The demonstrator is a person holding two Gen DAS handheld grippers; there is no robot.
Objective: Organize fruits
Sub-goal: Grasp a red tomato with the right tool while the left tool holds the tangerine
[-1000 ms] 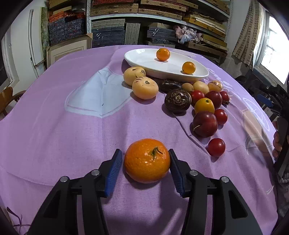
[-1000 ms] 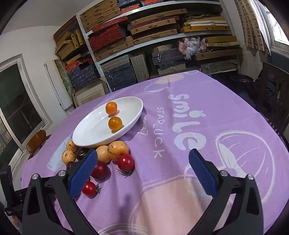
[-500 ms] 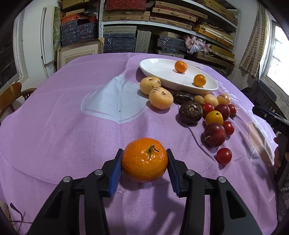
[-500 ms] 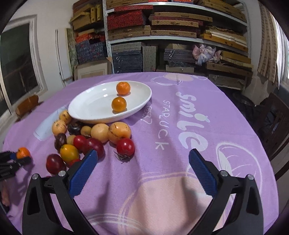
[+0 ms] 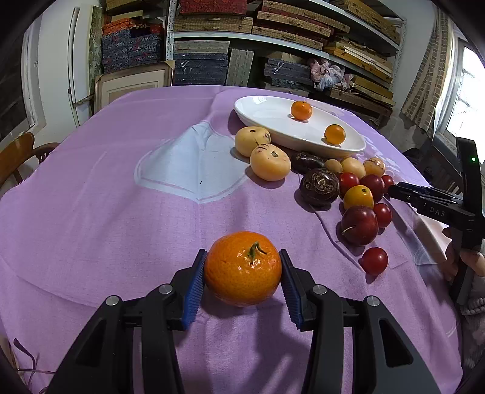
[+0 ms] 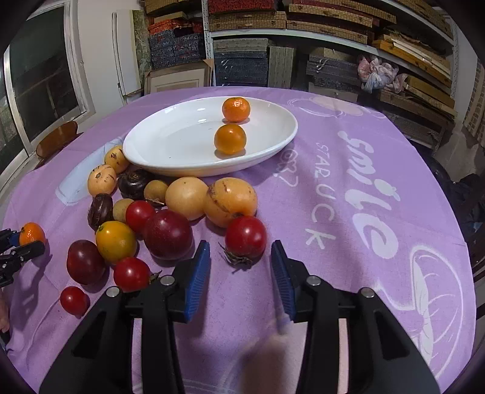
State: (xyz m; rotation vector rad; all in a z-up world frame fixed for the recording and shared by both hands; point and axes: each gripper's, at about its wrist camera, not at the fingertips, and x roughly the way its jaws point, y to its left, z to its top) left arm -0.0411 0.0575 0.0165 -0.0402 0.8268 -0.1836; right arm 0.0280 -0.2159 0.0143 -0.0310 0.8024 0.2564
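Purple-clothed table [image 6: 333, 157], white dish [image 6: 272, 142], loose fruit [image 6: 168, 233]

Purple cloth [image 6: 303, 151] with "smile" lettering is covering the counter, while stacked boxes are filling the shelves [image 6: 333, 33] behind, a wooden chair [image 5: 15, 151] is sitting off left, and a curtain [image 5: 424, 85] is hanging right.

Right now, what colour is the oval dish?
White, glossy oval dish; clearest in the right wrist view.

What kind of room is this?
Probably a storeroom doubling as a dining space: shelves stacked with flat boxes, a table under a purple cloth, and a white dish with fruit.
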